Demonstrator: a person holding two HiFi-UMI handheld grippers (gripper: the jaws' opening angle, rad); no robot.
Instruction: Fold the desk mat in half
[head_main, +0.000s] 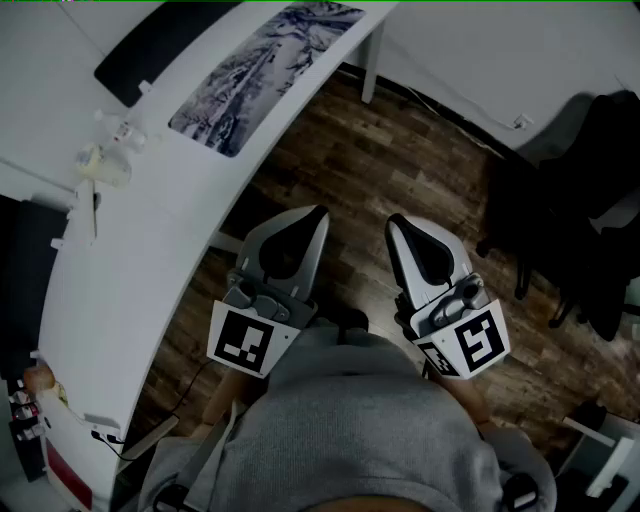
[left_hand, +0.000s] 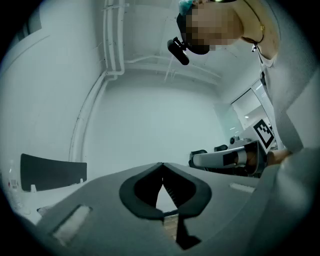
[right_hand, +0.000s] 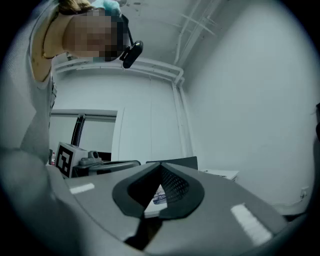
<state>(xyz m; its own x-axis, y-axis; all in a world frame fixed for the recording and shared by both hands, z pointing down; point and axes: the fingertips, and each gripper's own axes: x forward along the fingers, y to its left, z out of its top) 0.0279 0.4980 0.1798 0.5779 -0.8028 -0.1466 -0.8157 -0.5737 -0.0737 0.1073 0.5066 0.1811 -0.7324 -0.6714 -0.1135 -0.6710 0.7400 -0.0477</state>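
Note:
The desk mat (head_main: 265, 75), printed in blue and white, lies flat on the far part of the white desk (head_main: 130, 290). Both grippers hang close to the person's body over the wooden floor, well short of the mat. My left gripper (head_main: 319, 213) is shut and holds nothing; its jaws meet at the tip (left_hand: 161, 164). My right gripper (head_main: 394, 221) is shut and empty too, its tips together (right_hand: 161, 163). A sliver of the mat (right_hand: 157, 195) shows under the right gripper's closed jaws. Each gripper view shows the other gripper alongside.
A black panel (head_main: 160, 45) sits on the desk beyond the mat. Small bottles and clutter (head_main: 105, 160) stand on the desk's left part. A desk leg (head_main: 370, 70) drops to the floor ahead. A black chair (head_main: 590, 200) stands at the right.

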